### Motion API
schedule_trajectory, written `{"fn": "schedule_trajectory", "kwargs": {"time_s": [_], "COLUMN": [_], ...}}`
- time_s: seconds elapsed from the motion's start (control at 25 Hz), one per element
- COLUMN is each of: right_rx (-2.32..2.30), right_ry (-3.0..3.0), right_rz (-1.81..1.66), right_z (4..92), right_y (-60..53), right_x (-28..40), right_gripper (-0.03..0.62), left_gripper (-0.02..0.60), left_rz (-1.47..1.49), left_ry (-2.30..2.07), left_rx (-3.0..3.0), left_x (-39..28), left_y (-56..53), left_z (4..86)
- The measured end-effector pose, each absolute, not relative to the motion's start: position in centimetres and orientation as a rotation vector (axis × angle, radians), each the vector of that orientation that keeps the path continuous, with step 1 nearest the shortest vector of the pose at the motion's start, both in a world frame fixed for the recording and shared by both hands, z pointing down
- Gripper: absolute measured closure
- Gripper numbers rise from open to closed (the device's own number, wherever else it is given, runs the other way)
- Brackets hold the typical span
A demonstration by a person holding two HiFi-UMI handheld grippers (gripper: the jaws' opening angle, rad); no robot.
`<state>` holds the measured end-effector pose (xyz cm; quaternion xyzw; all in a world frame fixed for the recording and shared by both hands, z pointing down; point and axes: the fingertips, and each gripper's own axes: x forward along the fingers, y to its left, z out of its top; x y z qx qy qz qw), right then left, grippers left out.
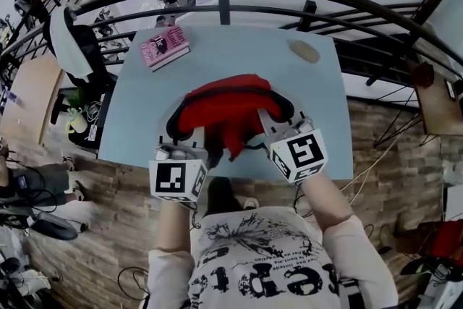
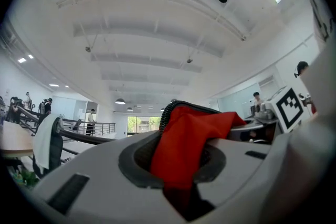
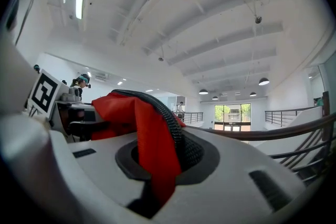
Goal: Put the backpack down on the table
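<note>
Backpack held over table, its red fabric clamped by left gripper and right gripper alike; placing step, next likely lower until it rests, then release.

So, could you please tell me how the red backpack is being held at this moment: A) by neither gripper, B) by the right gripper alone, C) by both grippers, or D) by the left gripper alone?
C: the left gripper and the right gripper each show, in their own views, fabric of the red backpack pinched between closed jaws.
</note>
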<state>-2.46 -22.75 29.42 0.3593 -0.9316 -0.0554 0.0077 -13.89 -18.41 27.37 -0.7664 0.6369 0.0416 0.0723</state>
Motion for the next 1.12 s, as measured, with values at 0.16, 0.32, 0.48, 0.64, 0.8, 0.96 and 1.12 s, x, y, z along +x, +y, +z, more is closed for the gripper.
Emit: {"fn": "schedule_trajectory", "kwargs": {"time_s": [0.16,0.32,0.48,0.64,0.8,0.96,1.12], "right_rx": [1.204,1.305,1.394,1.447,1.48,1.511,1.537], "right_ry": [-2.866,-2.824,-2.793,-2.755,-2.719,-2.681,-2.654], "right_rz": [-0.155,-0.131,-0.14,-0.133,-0.125,-0.107,-0.088], "right_z": [30.1,30.9,30.9,31.2,32.1,32.9,34.2], "right_y": [-27.6,-32.1,-36.8,-41.8,-46.5,-50.9,-53.9], "right_x": [-4.0,-5.3,-6.6,-7.7,-8.7,-9.4,-9.5], "right_gripper": [0.546,0.546,0.546,0.546,0.546,0.546,0.546], "left_gripper": [0.506,0.506,0.506,0.506,0.506,0.506,0.506], "left_rz": [0.113,0.102,0.088,0.076,0.08,0.072,0.063], "left_ry": [1.859,1.805,1.75,1.702,1.654,1.62,1.593], "left_rx": [-2.376,-2.429,-2.472,-2.501,-2.531,-2.552,-2.561], "left_x": [-15.7,-17.3,-18.7,-19.8,-21.0,-21.6,-21.8], "left_y": [-24.0,-29.1,-34.4,-39.9,-45.0,-49.9,-53.1], "left_z": [27.8,28.4,28.2,28.5,29.5,30.4,31.6]}}
